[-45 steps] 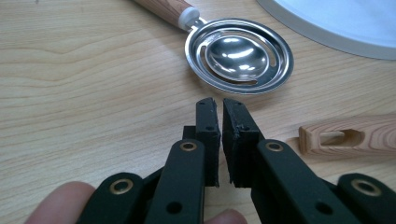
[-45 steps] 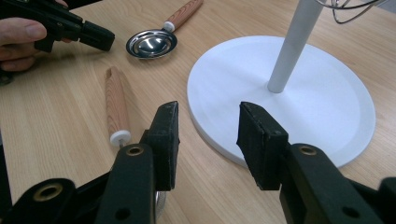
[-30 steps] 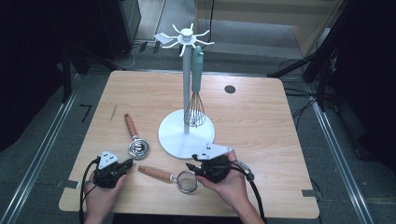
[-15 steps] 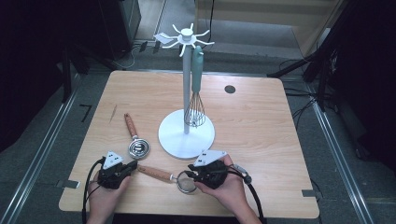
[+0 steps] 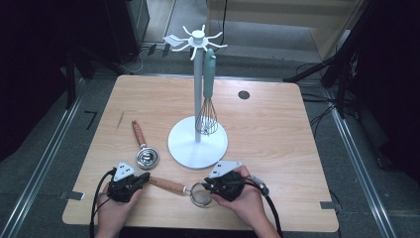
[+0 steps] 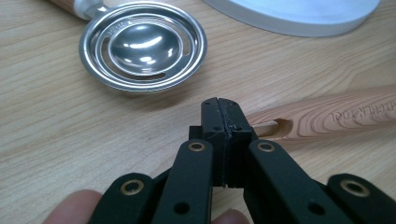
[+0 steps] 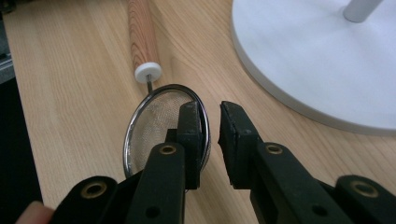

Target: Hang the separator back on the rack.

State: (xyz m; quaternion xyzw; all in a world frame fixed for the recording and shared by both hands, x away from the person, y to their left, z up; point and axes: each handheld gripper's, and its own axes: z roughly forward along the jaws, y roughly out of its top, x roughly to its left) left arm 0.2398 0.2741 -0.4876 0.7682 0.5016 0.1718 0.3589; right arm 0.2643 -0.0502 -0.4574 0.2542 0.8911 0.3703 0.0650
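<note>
Jaws first: left gripper (image 6: 223, 116) is pressed closed on nothing, tips just beside the strainer (image 7: 163, 130) handle end. Right gripper (image 7: 211, 140) sits slightly parted, straddling the strainer's wire rim near the table's front edge. My worry is that thin rim squirting out if I pinch now, or the mesh bowl pivoting toward the stand (image 5: 198, 144) base. Separator (image 6: 142, 46) lies just beyond my left tips, easy to bump.
</note>
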